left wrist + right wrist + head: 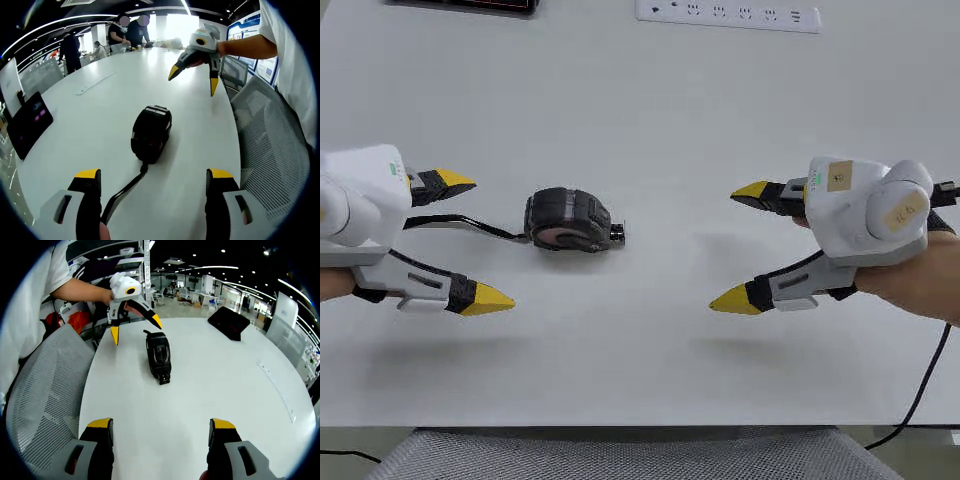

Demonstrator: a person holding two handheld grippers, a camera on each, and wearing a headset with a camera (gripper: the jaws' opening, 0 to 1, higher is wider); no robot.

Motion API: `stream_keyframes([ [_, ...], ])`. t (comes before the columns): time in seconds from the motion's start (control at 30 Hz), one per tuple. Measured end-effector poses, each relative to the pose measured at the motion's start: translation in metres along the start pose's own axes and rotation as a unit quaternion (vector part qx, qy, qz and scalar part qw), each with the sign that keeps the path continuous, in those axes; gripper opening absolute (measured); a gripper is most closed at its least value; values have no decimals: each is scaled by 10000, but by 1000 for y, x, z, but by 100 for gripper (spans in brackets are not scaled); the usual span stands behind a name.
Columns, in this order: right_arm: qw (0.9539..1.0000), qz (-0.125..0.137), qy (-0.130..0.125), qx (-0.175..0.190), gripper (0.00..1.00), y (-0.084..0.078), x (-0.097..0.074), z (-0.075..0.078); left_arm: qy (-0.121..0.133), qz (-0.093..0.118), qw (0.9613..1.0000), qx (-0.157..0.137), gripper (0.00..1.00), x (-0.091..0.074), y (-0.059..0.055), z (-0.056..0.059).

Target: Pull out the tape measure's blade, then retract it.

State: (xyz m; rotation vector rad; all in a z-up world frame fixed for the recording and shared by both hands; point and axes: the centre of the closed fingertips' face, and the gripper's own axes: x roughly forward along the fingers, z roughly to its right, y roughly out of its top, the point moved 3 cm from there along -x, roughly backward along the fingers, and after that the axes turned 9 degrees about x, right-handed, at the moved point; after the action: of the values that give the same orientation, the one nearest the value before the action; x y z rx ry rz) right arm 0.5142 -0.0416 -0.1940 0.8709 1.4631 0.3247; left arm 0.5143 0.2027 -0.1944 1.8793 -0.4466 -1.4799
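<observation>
The tape measure (568,221) sits left of centre in the head view. Its hook (617,234) faces the right gripper (725,248), and its strap (460,224) trails toward the left gripper (487,241). Both pairs of jaws are wide open, holding nothing. The 2 grippers flank the tape measure on the table (650,110). Unless the case is pinned, a pull on the small hook would likely drag the case along — and a slipped hook would let the blade snap back.

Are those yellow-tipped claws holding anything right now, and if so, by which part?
Nothing is held. The left gripper and the right gripper are both open, and the tape measure lies on the table between them.
</observation>
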Motion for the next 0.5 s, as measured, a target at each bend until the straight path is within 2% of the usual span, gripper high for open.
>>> stream_keyframes([
  [0.27,10000,-25,74,-40,75,2,5,5,-68,28,10000,43,80,9,7,-8],
  [0.5,9999,-32,126,-77,74,4,10,8,-187,-36,9998,116,77,18,11,-11],
])
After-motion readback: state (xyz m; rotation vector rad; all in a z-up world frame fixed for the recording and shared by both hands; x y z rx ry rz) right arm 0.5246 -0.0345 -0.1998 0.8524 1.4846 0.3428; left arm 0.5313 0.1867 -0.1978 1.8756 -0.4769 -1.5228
